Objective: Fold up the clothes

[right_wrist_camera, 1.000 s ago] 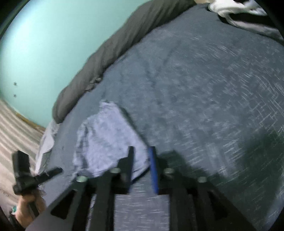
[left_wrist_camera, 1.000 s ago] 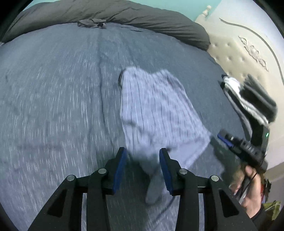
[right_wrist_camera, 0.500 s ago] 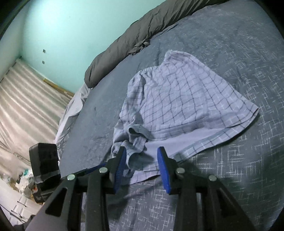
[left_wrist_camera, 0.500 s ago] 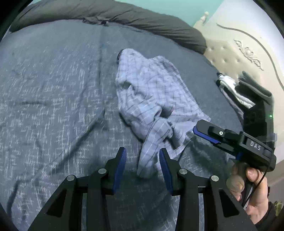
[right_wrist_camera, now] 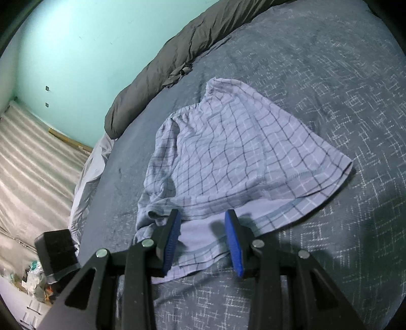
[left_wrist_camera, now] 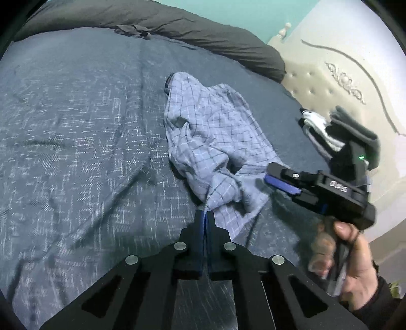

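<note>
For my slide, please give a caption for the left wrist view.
Left gripper shut on the checked garment on the bed; right gripper open beside it.

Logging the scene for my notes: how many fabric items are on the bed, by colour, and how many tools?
Blue-grey checked cotton garment: 1
Dark grey rolled duvet: 1
Black-and-white clothes pile: 1
Black two-finger tools with blue pads: 2, left tool and right tool
Total: 5

A home bedroom: a bed (left_wrist_camera: 76, 121) under a blue-grey patterned cover, a dark duvet (right_wrist_camera: 177, 53) bunched along it, a tufted cream headboard (left_wrist_camera: 337, 83) and a turquoise wall (right_wrist_camera: 83, 45)
</note>
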`<state>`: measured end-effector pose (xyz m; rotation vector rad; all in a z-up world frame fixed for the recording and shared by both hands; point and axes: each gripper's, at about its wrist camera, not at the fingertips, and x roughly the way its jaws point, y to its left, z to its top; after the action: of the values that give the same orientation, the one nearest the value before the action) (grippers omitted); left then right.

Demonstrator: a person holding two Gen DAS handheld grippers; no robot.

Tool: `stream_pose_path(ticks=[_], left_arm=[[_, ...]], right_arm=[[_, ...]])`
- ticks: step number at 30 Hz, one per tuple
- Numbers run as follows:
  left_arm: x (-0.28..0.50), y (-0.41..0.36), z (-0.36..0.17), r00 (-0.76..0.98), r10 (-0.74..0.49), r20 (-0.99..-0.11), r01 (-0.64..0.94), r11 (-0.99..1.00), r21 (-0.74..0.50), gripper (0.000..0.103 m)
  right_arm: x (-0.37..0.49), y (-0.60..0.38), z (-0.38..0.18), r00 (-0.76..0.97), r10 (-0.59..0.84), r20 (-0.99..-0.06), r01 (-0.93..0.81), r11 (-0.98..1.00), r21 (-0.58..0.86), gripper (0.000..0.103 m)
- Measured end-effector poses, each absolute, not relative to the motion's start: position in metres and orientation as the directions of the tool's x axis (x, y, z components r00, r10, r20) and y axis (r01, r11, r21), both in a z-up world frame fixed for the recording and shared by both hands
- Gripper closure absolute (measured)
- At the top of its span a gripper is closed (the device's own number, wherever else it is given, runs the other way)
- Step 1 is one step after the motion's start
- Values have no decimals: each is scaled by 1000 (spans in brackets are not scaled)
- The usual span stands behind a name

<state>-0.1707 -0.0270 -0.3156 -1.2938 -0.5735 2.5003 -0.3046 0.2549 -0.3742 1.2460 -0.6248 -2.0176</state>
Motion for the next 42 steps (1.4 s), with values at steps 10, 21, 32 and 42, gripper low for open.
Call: stream_pose_path(ticks=[10,21,32,42], left_arm=[[-162,-39,-321,-548,350,-760,21,-902,-431,100],[-182,7,-311,-562,312,-766,-118,-947,-299,72],[-203,20,-334,-527,264,-808,-136,-964,-227,95],[-175,10,-308,-546,280,-789,-146,-960,-239,102]], right_arm=[[-303,255,-373,-317,-751,-579,293,-658,693,67],[-309,264,-370,-339,-745,-574,275,-662,697,67],[-314,286,-370,-356,-739,-572,256,-666,701,67],[-316,290,-367,-360,-743,-564,251,-660,708,67]])
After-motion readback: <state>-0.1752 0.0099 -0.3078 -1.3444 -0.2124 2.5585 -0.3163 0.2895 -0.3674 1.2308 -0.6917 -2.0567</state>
